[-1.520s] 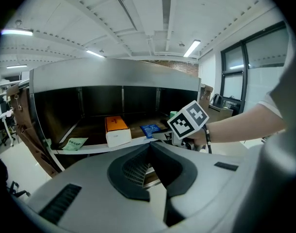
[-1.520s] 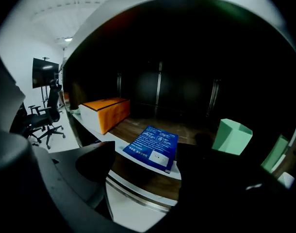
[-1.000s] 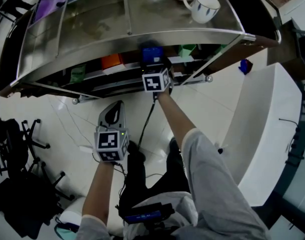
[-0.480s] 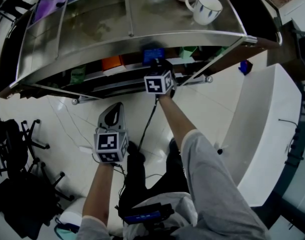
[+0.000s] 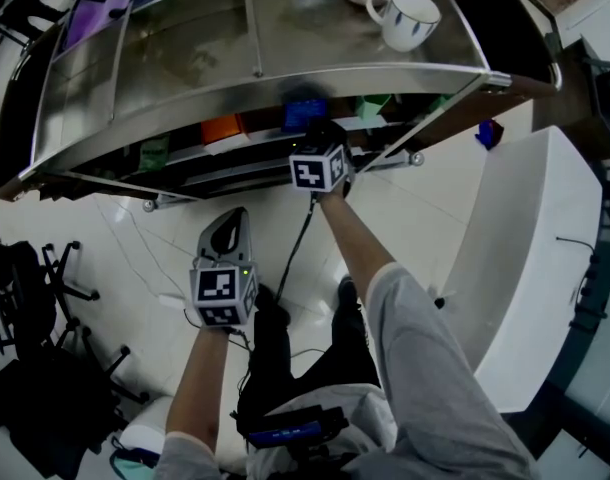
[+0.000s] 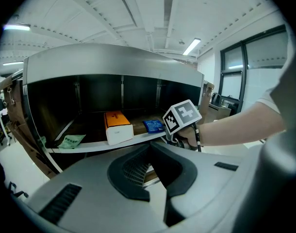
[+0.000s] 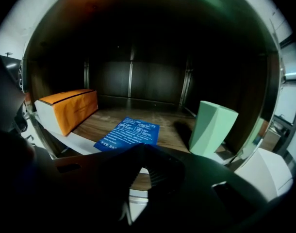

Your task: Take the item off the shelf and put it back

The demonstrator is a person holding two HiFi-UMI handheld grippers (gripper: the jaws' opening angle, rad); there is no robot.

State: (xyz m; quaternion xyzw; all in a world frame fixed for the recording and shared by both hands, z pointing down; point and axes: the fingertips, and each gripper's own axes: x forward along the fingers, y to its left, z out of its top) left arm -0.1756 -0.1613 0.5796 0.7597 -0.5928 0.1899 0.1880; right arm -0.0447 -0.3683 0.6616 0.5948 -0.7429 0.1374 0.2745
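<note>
our right gripper has just been closing, and its jaws now meet on the near edge of the blue packet. the packet lies flat at the front edge of the lower shelf, between the orange box and the green carton. we judge it pinched, so drawing it out comes next. our left gripper hangs closed and empty, well away from the shelf.

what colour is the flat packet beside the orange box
The packet is blue with white print; the right gripper view shows it best.
</note>
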